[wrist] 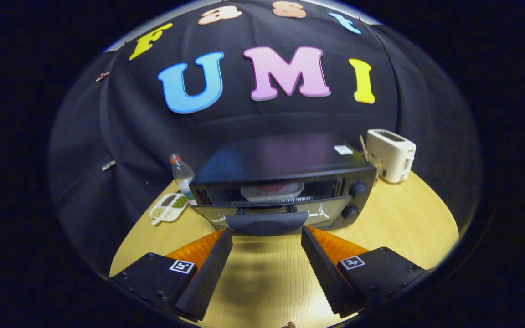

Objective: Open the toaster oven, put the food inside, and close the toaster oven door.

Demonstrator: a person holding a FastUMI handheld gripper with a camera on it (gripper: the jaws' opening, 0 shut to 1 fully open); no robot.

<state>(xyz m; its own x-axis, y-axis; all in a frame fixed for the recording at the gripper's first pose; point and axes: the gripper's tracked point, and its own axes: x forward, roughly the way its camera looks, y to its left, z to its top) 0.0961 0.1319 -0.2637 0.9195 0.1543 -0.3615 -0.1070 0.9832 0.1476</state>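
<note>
Jaws gape empty above wooden table point(404, 218), flanking toaster oven point(285, 182) door handle point(267, 224).

Black toaster oven point(285, 182), white toaster point(392, 155), pale wood-grain table point(394, 218), food point(270, 187) maybe red.

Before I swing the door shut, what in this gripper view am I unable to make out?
- Food on the plate inside the toaster oven: dim, half hidden behind the part-open door.
- Contact: the hand-held gripper is open, fingertips flanking the door handle; whether they touch it is unclear.
- Knob settings: too small.
- Divided dish contents: too small.
- Glass beside the white toaster: partly hidden by the oven.
</note>
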